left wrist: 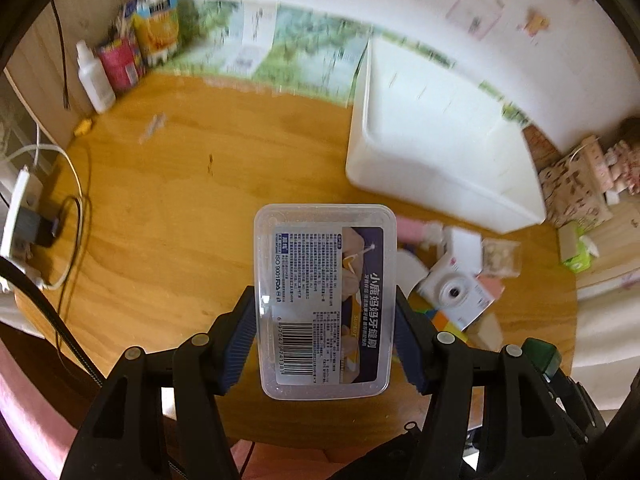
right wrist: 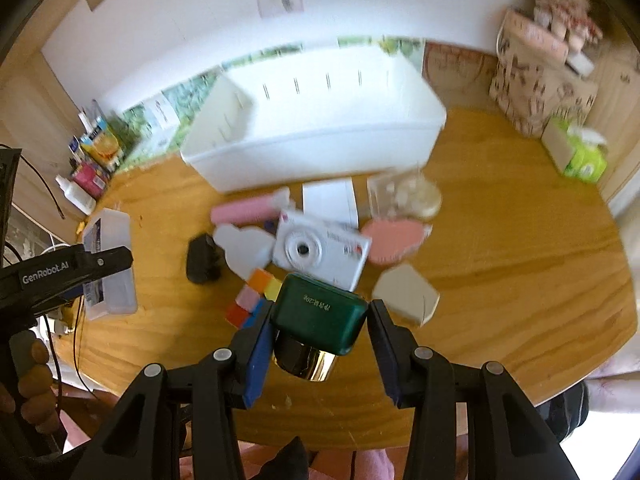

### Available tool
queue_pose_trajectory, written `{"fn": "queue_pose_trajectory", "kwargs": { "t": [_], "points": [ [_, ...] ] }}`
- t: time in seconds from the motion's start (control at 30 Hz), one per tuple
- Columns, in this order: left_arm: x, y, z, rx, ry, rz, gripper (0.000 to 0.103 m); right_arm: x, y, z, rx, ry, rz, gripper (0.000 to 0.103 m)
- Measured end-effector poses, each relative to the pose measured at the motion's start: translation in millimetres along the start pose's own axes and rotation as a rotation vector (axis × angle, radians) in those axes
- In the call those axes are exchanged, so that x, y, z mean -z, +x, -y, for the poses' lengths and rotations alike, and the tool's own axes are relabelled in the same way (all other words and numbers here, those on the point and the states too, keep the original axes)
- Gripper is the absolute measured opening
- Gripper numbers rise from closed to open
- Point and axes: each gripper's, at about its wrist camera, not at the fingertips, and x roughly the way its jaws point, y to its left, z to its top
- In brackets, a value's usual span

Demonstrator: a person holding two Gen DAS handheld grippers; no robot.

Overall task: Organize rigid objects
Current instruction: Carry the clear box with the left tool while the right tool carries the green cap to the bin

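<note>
The left tool (left wrist: 325, 332) clamps a clear plastic box (left wrist: 325, 300) above the bench (left wrist: 180, 208). The right tool (right wrist: 318, 344) grips a green bottle (right wrist: 320, 316), with a white bin (right wrist: 320, 136) at twelve o'clock.

On the counter (right wrist: 520, 280) are counted one white bin (right wrist: 320, 136), one white camera (right wrist: 320, 250), one colour cube (right wrist: 256, 300), one pink tube (right wrist: 244, 210), one clear labelled box (left wrist: 324, 300) and one green bottle (right wrist: 320, 314).

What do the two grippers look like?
Both are black plastic frames with blue ribbed pads and round silver pivot pins. The left gripper bears white "GenRobot.AI" lettering on its side, seen from the right wrist. The right gripper looks the same build.
</note>
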Motion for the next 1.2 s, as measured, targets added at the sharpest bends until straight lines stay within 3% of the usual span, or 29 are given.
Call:
{"fn": "queue_pose_trajectory", "kwargs": {
  "t": [0.6, 1.0, 1.2],
  "points": [
    [-39.2, -42.2, 45.0, 0.051, 0.047, 0.23, 0.066, -67.9, -34.3, -16.2, -0.022, -0.086, 0.235, 0.046],
    [-69.4, -41.1, 84.8, 0.115, 0.131, 0.421, 0.066, -124.2, -17.0, -0.5, -0.078, -0.115, 0.349, 0.046],
    [-89.9, -24.3, 104.0, 0.166, 0.156, 0.48, 0.066, -151.5, 11.0, 17.2, -0.113, -0.121, 0.358, 0.046]
  ]
}}
